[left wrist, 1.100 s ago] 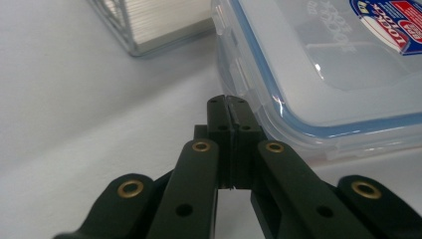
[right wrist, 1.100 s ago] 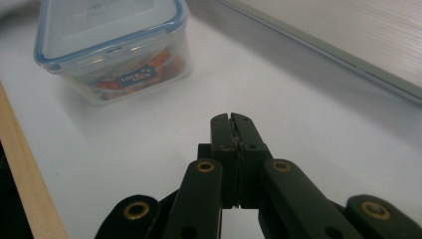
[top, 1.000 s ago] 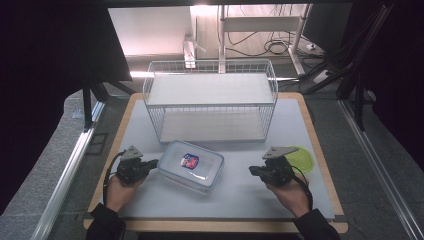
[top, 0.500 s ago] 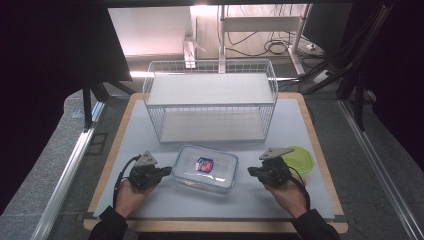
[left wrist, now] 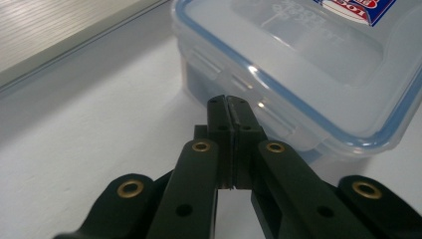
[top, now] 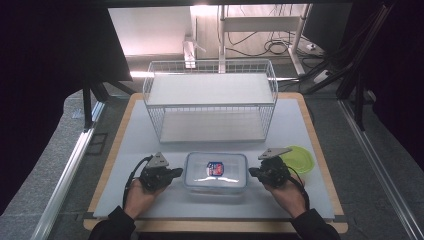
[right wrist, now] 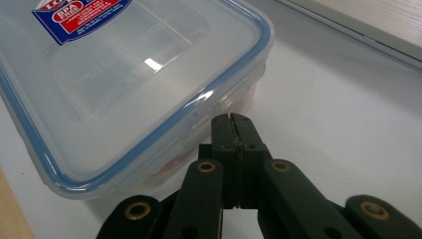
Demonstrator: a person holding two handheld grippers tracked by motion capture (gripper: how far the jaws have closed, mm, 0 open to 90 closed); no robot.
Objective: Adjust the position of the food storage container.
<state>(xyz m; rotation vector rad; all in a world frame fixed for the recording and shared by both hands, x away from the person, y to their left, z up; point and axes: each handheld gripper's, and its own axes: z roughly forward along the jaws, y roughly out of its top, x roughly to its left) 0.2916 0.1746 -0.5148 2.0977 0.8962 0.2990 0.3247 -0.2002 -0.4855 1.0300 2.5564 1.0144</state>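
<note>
grey floor (top: 55, 150), metal shelf legs (top: 222, 30), cables (top: 272, 47)

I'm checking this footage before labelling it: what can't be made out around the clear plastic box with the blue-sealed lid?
- Clear plastic box with blue-sealed lid: contents unreadable; in the high view too small, in both gripper views the lid glares.
- Red-and-blue label: cut off by the top edge in the gripper views.
- Round green lid: partly behind the right gripper.
- Left gripper: jaws shut; contact with the box's side unclear.

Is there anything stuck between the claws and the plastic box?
No, nothing visible is in the way. The left claw and the right claw are both shut, each pointing straight at one short side of the clear lidded food container, with bare white tabletop below.
</note>
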